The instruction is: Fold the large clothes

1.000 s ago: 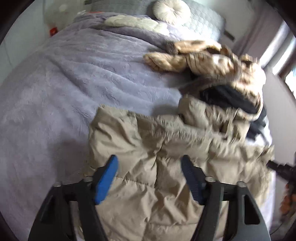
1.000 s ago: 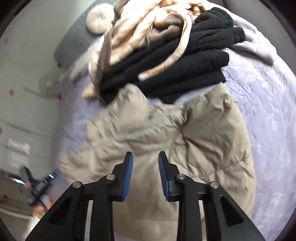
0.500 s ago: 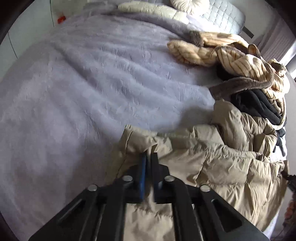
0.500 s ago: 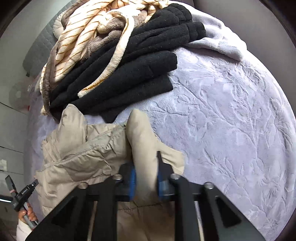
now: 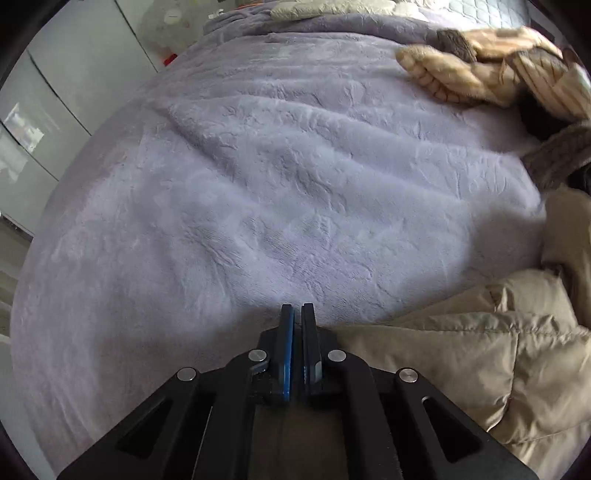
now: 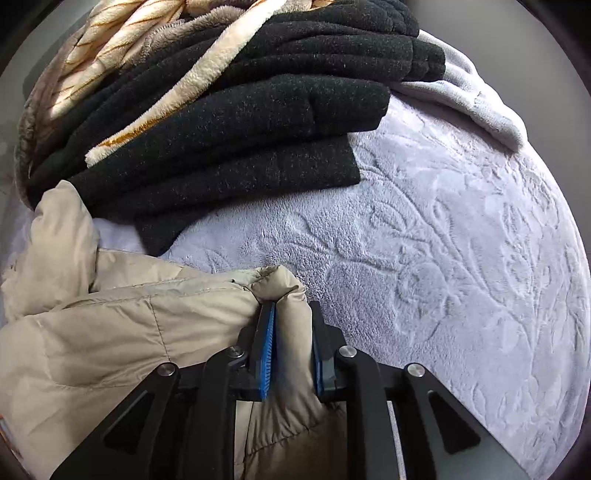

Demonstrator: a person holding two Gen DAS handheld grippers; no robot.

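A beige puffer jacket [image 5: 480, 362] lies on a lilac bedspread [image 5: 277, 192]. In the left wrist view my left gripper [image 5: 297, 314] is shut at the jacket's left edge; beige cloth shows under its fingers, but no cloth is seen between the pads. In the right wrist view my right gripper [image 6: 291, 317] is shut on a fold of the puffer jacket [image 6: 110, 332] at its right corner, with cloth bulging between the blue pads.
A pile of black fleece [image 6: 258, 122] and a cream striped plush blanket [image 6: 122, 48] sits just beyond the jacket; the blanket also shows in the left wrist view [image 5: 491, 77]. Pillows lie at the bed's head [image 5: 332, 7]. White cupboards [image 5: 74, 85] stand to the left.
Both grippers dropped to the jacket's far corners and closed. The left view has since swung left, so the jacket now sits at the lower right. The right gripper keeps its fold.
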